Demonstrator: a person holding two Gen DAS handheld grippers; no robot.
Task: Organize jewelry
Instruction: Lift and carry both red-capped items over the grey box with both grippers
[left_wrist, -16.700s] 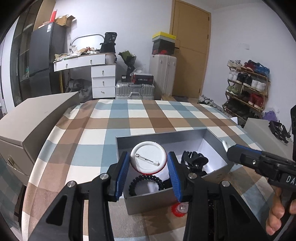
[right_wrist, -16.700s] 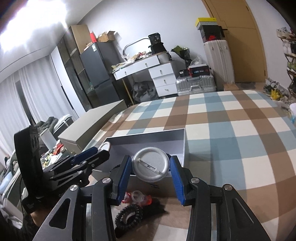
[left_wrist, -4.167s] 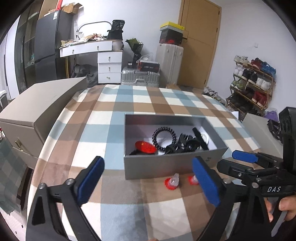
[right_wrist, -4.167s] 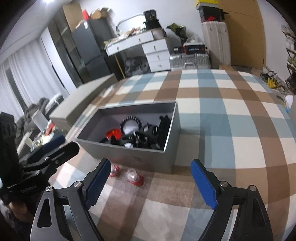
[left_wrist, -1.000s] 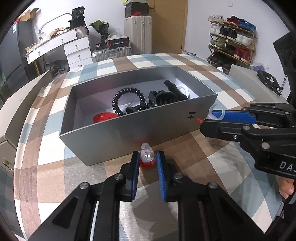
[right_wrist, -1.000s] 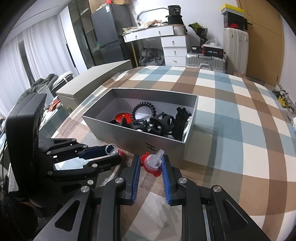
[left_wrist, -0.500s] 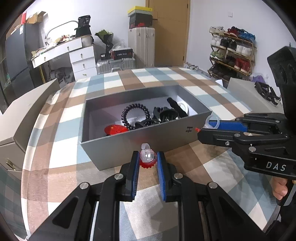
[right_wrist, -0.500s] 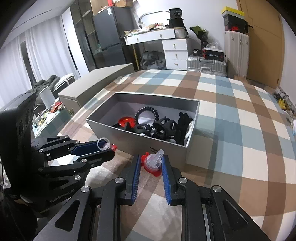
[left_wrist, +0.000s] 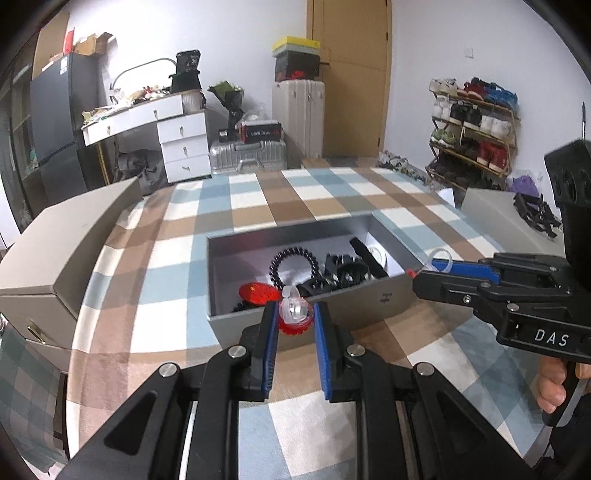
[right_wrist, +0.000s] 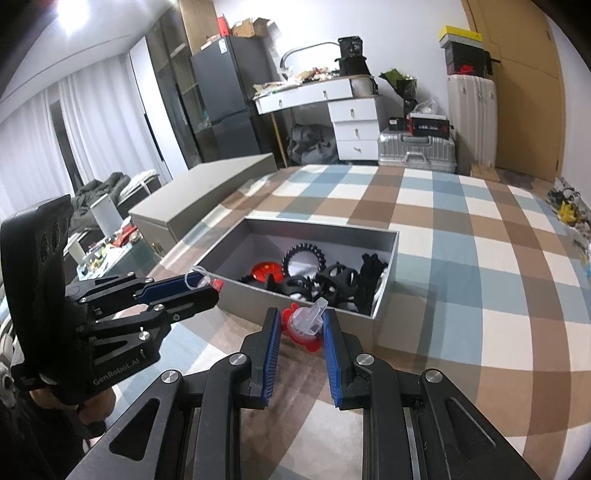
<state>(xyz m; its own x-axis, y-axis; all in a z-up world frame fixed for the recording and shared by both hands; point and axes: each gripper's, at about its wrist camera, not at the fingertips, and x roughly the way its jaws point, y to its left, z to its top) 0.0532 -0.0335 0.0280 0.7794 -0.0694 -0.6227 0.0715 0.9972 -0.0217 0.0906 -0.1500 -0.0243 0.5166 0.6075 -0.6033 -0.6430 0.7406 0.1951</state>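
A grey open box (left_wrist: 384, 295) (right_wrist: 384, 302) sits on the checked tablecloth and holds a black beaded bracelet (left_wrist: 293, 264), a red round piece (left_wrist: 258, 293), black hair clips (right_wrist: 336, 280) and a white badge (left_wrist: 376, 254). My left gripper (left_wrist: 294, 314) is shut on a clear toy ring with a red base (left_wrist: 293, 312), held above the box's near wall. My right gripper (right_wrist: 301, 321) is shut on a second clear and red toy ring (right_wrist: 306, 323), held above the box's near wall. Each gripper shows in the other's view: the right gripper (left_wrist: 424, 271), the left gripper (right_wrist: 207, 282).
The grey box lid (left_wrist: 62, 236) (right_wrist: 199, 199) lies at the table's left edge. A second grey box (left_wrist: 495, 218) sits at the right. A desk, suitcases and a shoe rack stand beyond the table.
Both grippers have lifted their toy rings off the tablecloth and carried them up over the box's near wall. Both stay shut.
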